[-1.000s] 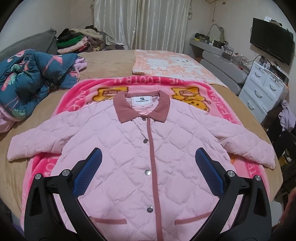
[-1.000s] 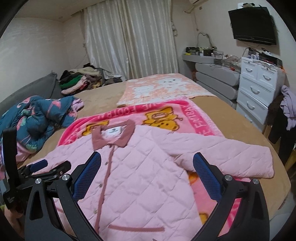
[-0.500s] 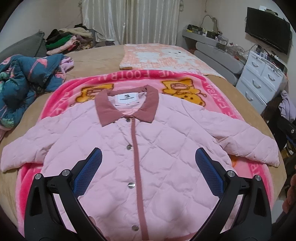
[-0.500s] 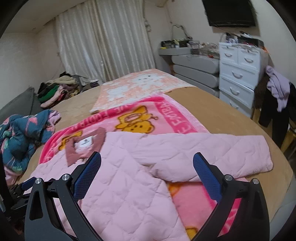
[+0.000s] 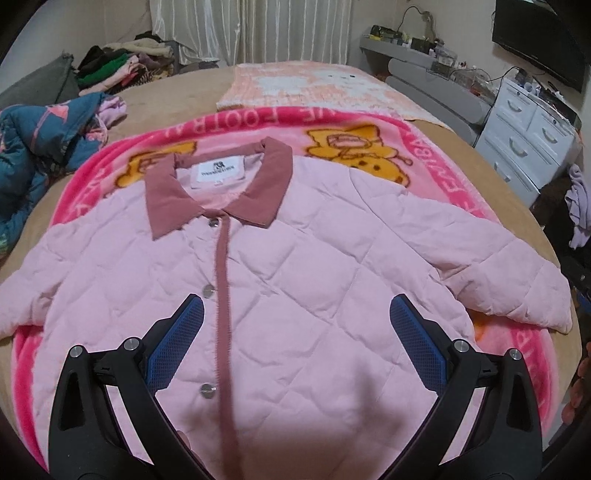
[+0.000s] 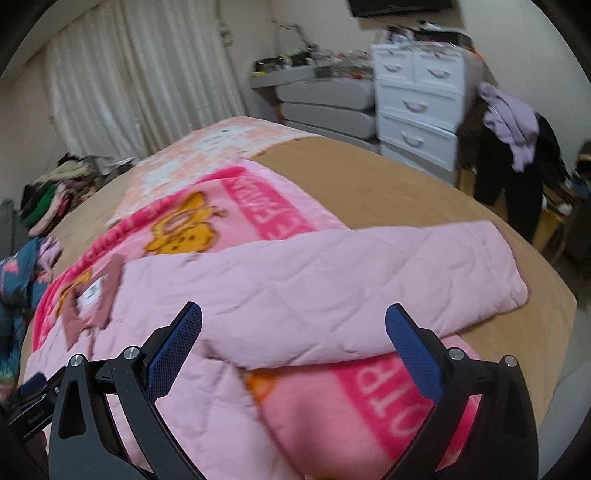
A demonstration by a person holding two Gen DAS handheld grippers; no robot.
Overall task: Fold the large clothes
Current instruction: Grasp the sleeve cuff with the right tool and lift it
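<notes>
Bedroom clutter fills my background: white curtains (image 5: 295,29), a white dresser (image 6: 417,114) with dark clothes (image 6: 517,166) hanging beside it, and a heap of garments (image 5: 118,66) at the bed's far left corner. On the tan bed (image 6: 388,184) lies a pink cartoon blanket (image 5: 369,125), and the pink quilted jacket (image 5: 314,258) is spread face up on it, buttoned, its dusty-rose collar (image 5: 218,184) toward the far edge. My left gripper (image 5: 295,332) hangs over the jacket's chest with its blue-padded tongs spread wide, holding nothing; the hem is cut off beneath the tool. My right gripper (image 6: 293,339) is likewise spread and empty, over the sleeve (image 6: 369,280) that reaches to the bed's right edge. That view is blurred, so I cannot make out the collar label or the stitching there. The other cuff runs out of the left view. A blue patterned quilt (image 5: 40,147) is bunched at the left edge.
</notes>
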